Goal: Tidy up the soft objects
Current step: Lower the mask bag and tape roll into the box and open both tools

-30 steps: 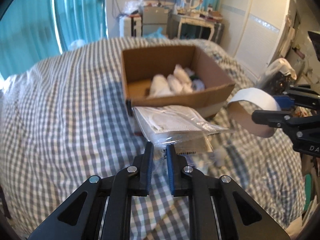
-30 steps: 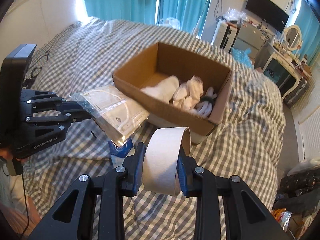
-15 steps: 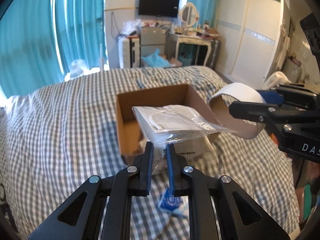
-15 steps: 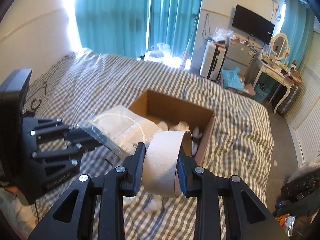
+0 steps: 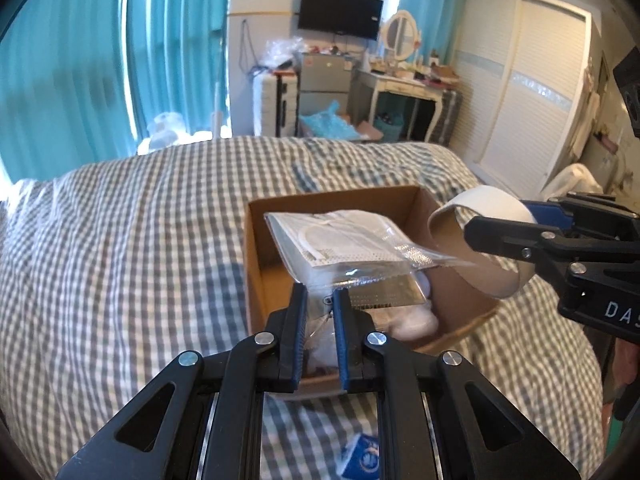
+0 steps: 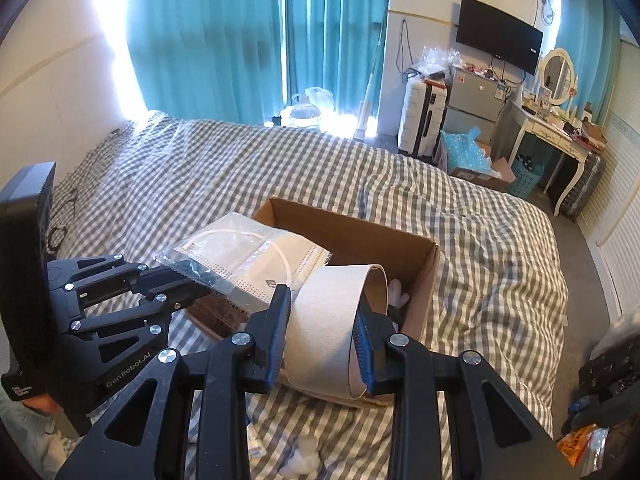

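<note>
While both claws pinch their loads, they hang over the cardboard box (image 5: 256, 264).
The left gripper (image 5: 319, 304) clamps the near edge of a clear packet of face masks (image 5: 340, 240), which juts forward above the box; the right gripper (image 6: 322, 320) squeezes a loop of beige band (image 6: 328, 312) beside it, over the checked bedspread (image 6: 480, 232).

A bed (image 5: 120, 248) covered in a grey and white checked sheet carries everything. An open cardboard box (image 5: 256, 280) sits directly on it, just ahead of and below the left gripper (image 5: 320, 300), with white soft items inside. A small blue and white packet (image 5: 360, 460) lies on the sheet beneath that gripper. Below the right gripper (image 6: 324, 308), nearer than the box, a small white soft thing (image 6: 300, 462) rests on the sheet.
</note>
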Demonstrator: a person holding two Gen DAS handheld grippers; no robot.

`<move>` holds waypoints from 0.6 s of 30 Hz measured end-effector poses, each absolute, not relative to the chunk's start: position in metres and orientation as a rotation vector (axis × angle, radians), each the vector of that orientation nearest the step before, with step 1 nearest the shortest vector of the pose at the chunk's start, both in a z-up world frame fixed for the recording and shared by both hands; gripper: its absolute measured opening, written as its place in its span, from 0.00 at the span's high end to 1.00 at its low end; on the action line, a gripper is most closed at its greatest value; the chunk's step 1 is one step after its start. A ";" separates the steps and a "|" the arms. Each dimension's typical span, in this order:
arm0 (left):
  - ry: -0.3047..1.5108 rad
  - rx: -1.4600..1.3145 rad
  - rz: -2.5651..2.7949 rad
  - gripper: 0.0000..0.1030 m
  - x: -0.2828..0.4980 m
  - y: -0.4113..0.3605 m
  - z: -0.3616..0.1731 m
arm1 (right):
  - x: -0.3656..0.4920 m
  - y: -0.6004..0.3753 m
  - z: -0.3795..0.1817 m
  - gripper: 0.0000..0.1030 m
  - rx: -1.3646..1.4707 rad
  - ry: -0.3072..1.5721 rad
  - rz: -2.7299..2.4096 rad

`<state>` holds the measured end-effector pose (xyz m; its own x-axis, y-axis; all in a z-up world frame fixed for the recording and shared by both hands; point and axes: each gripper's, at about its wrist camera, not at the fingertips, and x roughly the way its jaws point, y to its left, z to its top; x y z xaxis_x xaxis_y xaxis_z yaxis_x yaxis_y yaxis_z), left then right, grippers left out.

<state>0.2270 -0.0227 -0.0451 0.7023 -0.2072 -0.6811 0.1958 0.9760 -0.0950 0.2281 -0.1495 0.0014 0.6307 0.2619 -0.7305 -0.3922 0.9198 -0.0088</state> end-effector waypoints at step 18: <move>0.761 -0.008 -0.226 0.47 0.235 -0.037 -0.049 | 0.242 -0.157 0.007 0.37 -0.152 0.732 0.364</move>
